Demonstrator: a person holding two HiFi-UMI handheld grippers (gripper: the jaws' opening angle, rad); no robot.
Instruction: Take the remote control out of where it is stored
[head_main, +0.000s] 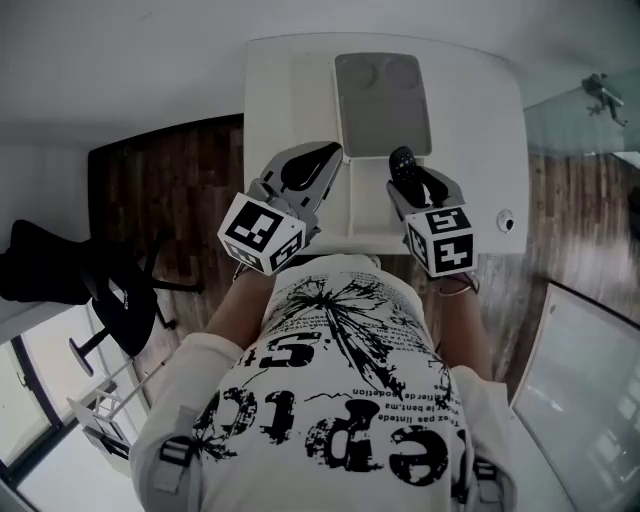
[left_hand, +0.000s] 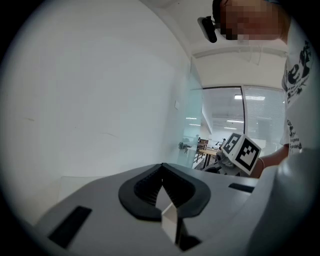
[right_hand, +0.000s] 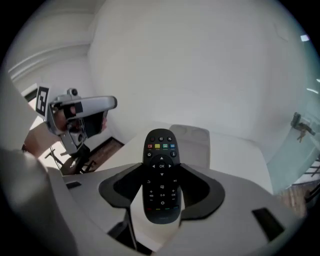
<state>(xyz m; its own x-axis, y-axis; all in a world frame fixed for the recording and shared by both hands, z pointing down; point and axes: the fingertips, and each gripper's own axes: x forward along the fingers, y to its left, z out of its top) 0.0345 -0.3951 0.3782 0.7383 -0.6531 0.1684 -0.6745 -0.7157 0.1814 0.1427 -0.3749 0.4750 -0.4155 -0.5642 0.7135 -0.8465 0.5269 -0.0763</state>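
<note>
Right gripper view: remote control (right_hand: 161, 162) fast between right tongs (right_hand: 161, 186); left tongs (left_hand: 161, 172) together, empty.

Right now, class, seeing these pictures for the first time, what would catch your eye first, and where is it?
The black remote control, with its row of coloured buttons, stands out: it is clamped between the jaws of the right gripper, over the near part of the white table. Beyond it, a grey tray lies on that table. The left gripper is beside it, shut on nothing.

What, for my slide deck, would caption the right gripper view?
Right gripper shut on a black remote control over a white table.
</note>
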